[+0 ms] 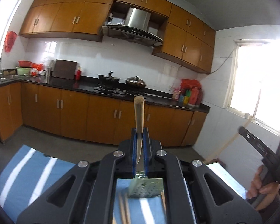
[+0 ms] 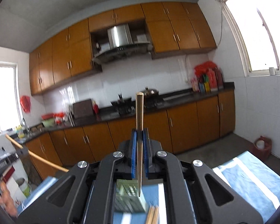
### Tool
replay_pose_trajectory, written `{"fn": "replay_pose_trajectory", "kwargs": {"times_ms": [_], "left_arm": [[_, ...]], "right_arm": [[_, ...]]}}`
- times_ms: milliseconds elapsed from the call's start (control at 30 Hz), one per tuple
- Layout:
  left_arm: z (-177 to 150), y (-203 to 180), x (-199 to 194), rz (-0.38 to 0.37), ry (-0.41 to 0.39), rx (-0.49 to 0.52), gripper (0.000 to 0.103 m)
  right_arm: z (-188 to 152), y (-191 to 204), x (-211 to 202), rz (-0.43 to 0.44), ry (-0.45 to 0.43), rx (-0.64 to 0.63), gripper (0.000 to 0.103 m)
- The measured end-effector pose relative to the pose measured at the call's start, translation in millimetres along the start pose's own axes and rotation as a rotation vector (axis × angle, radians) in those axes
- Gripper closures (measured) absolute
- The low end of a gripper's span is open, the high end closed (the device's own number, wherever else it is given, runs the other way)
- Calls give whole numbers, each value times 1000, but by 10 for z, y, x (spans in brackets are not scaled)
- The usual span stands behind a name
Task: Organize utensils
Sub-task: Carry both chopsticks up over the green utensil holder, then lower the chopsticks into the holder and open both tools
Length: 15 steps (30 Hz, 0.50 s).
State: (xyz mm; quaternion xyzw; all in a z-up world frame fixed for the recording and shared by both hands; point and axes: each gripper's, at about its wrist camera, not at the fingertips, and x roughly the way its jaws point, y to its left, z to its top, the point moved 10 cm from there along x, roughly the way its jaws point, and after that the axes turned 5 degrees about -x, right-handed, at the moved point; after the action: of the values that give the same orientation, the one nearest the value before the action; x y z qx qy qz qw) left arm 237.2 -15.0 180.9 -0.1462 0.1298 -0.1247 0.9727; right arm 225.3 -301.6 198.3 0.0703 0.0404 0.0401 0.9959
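Left wrist view: I see my left gripper (image 1: 140, 136) jaws pinching one chopstick (image 1: 139, 115); right gripper (image 2: 139, 138) jaws pinch another chopstick (image 2: 139, 112).

Two held chopsticks (image 1: 139, 115), one holder (image 1: 145, 187)

I see each chopstick (image 1: 139, 115) (image 2: 139, 112) is tan wood, darkening toward its tip. My pads (image 1: 134, 149) (image 2: 134, 149) are blue. The cloth (image 1: 37, 166) (image 2: 252, 175) is blue with white stripes, the holder (image 1: 145, 187) (image 2: 128, 196) pale green, the cabinets (image 1: 74, 112) (image 2: 181, 127) orange-brown.
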Motion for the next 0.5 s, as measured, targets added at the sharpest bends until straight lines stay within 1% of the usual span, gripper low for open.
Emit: {"fn": "replay_pose_trajectory", "kwargs": {"times_ms": [100, 167, 267, 333, 400, 500], "left_arm": [[-63, -109, 208, 1, 13, 28, 96], [-184, -143, 386, 1, 47, 41, 96], [-378, -134, 618, 1, 100, 41, 96], [-488, -107, 727, -10, 128, 25, 96], [-590, -74, 822, -6, 148, 22, 96], [-714, -34, 956, -1, 176, 25, 96]], "right_arm": [[-7, 93, 169, -3, -28, -4, 96], [-105, 149, 321, -11, -19, -19, 96], [-331, 165, 513, -18, 24, -33, 96], [-471, 163, 599, -20, 56, -31, 96], [-615, 147, 678, -21, 91, -28, 96], [-740, 132, 723, -20, 127, -28, 96]]}}
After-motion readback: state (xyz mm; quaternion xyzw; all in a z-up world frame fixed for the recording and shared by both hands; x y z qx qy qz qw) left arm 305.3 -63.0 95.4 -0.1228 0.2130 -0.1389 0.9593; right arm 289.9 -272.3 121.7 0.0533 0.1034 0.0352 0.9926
